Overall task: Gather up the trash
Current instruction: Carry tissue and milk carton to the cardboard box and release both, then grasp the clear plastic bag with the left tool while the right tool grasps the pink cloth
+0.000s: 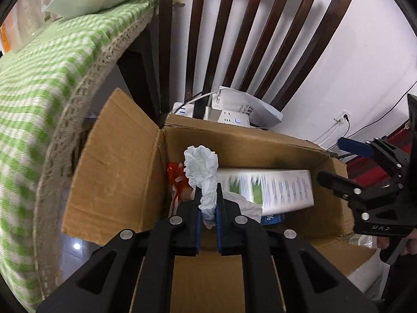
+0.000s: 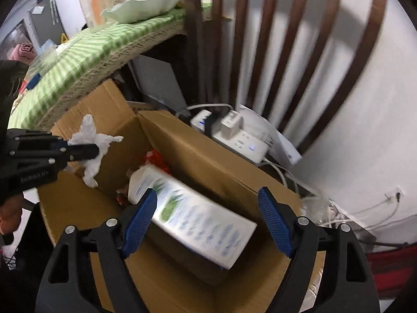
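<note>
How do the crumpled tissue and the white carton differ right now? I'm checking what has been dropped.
The crumpled tissue is soft and shapeless; the white carton is a rigid printed box and much bigger. The tissue is pinched in the shut left gripper; the carton is blurred, between the wide-open right gripper jaws, apparently released. Both are over the cardboard box.

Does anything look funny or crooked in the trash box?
Yes. The white carton sits tilted in the cardboard box, blurred as if mid-fall, between the open right hand-held gripper. A power strip perches by the box's rim. The left hand-held gripper pinches a crumpled tissue.
</note>
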A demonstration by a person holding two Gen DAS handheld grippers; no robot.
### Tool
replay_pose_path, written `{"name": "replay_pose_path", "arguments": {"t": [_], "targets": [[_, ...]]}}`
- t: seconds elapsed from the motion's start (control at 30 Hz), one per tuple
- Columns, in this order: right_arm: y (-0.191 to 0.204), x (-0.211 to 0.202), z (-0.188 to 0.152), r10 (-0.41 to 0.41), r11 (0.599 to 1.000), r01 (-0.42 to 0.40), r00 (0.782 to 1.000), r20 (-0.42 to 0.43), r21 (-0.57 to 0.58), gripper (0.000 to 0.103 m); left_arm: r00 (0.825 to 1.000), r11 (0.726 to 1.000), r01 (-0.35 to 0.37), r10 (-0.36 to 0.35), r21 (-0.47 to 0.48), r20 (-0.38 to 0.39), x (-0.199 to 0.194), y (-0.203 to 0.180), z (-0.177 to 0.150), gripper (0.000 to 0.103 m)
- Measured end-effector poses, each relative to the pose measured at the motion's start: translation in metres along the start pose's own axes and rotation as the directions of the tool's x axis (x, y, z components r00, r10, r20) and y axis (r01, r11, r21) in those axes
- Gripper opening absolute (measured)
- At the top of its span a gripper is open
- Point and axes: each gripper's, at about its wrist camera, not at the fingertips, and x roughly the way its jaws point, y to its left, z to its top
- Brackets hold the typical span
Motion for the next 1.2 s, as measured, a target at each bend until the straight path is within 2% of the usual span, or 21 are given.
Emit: {"name": "replay_pose_path", "arguments": {"t": [0.23, 0.27, 0.33, 0.37, 0.4, 0.73, 0.9, 1.07, 1.2], "targets": [[-0.034, -0.013, -0.006, -0.047, 0.996, 0.045, 0.999, 0.017, 0.082, 0.077, 0.999, 0.998, 0.032, -0.031, 0.055, -0.028, 0.009, -0.016, 0.0, 0.008], [-0.034, -0.014, -0.006, -0.048, 0.996, 0.046, 0.999, 0.02, 0.08, 0.077, 0.999, 0.998, 0.025, -0.023, 0.052, -0.04, 0.011, -0.015, -0.001, 0.015], [-0.03, -0.012, -0.004, -0.042, 0.997, 0.04, 0.999, 0.022, 0.067, 0.077, 0.998, 0.999, 0.022, -0.019, 0.036, -0.06, 0.014, -0.012, -0.002, 0.045], [-0.028, -0.012, -0.003, -0.04, 0.997, 0.039, 0.999, 0.023, 0.06, 0.077, 0.998, 1.0, 0.014, -0.013, 0.025, -0.065, 0.014, -0.009, -0.003, 0.067], [-0.025, -0.011, -0.002, -0.036, 0.998, 0.035, 0.999, 0.024, 0.053, 0.077, 0.998, 1.0, 0.009, -0.008, 0.016, -0.057, 0.012, -0.006, -0.004, 0.07], [-0.001, -0.017, 0.011, -0.013, 1.0, 0.013, 0.998, 0.055, -0.009, 0.077, 0.999, 0.996, -0.028, 0.031, -0.081, 0.035, -0.029, 0.021, 0.001, 0.074], [0.015, -0.024, 0.018, -0.007, 0.999, 0.01, 0.997, 0.077, -0.042, 0.077, 0.989, 0.996, -0.02, 0.032, -0.083, 0.142, -0.066, 0.025, -0.001, 0.074], [0.04, -0.046, 0.035, -0.004, 0.996, 0.017, 0.988, 0.156, -0.084, 0.077, 0.96, 0.996, -0.036, 0.057, -0.082, 0.273, -0.111, 0.034, -0.006, 0.074], [0.062, -0.059, 0.05, 0.008, 0.994, 0.016, 0.975, 0.222, -0.106, 0.077, 0.927, 0.993, -0.066, 0.098, -0.102, 0.361, -0.152, 0.053, -0.016, 0.074]]}}
